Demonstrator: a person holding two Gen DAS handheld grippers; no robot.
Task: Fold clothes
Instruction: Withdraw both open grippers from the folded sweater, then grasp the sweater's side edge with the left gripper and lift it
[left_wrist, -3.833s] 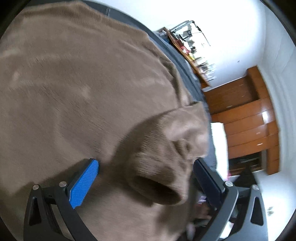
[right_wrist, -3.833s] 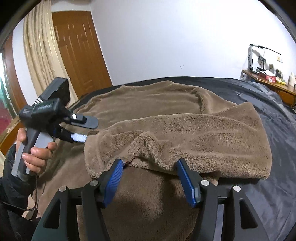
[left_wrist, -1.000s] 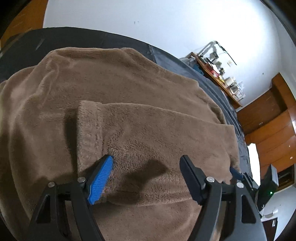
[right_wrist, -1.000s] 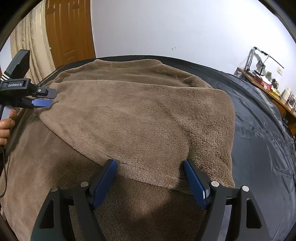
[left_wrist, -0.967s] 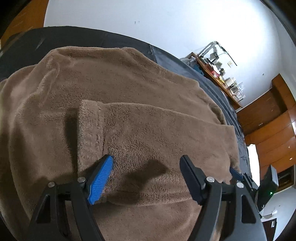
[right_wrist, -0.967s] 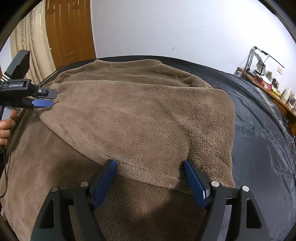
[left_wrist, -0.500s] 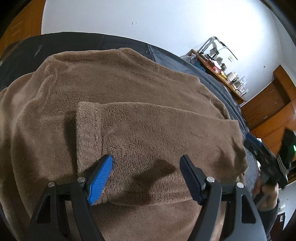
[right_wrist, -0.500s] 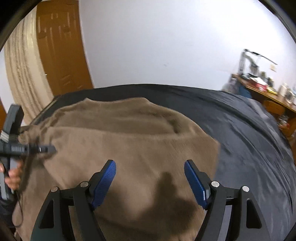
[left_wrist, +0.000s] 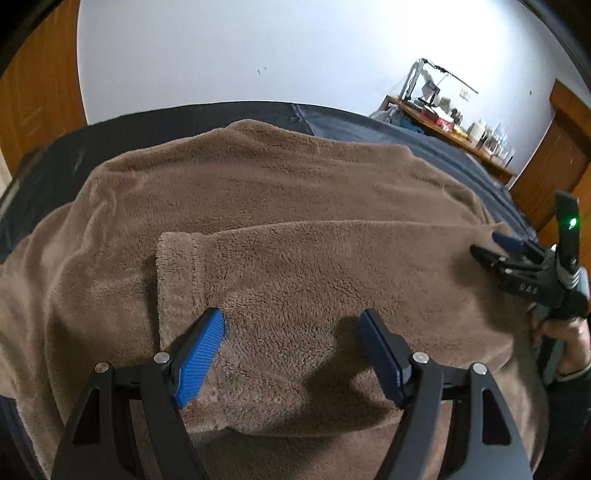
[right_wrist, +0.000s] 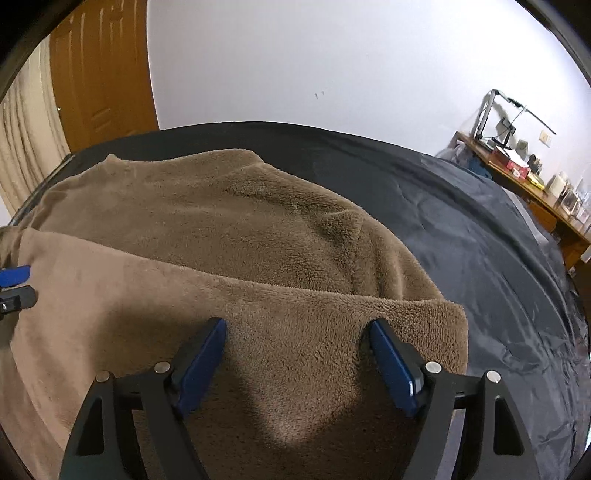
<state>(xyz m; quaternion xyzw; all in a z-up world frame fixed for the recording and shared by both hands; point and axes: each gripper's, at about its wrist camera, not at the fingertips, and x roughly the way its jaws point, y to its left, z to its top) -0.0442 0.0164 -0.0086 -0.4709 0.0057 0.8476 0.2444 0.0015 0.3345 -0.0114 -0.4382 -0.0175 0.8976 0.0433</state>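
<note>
With one sleeve (left_wrist: 295, 266) laid across the brown fleece sweater (right_wrist: 229, 206), the left gripper (left_wrist: 291, 354) hovers released and the right gripper (right_wrist: 295, 362), jaws opening and empty, clears the fold.

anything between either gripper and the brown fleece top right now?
Nothing visible. The left gripper sits open right over the folded-in sleeve of the fleece top. The right gripper, jaws opening, hangs over its near right corner with nothing pinched. Only dark sheet lies around the top.

A brown fleece garment (left_wrist: 280, 206) lies spread ahead of the left gripper (left_wrist: 291, 332), its wide-apart fingers over a folded sleeve (left_wrist: 295, 273). The right gripper (left_wrist: 491, 245) sits far right.
</note>
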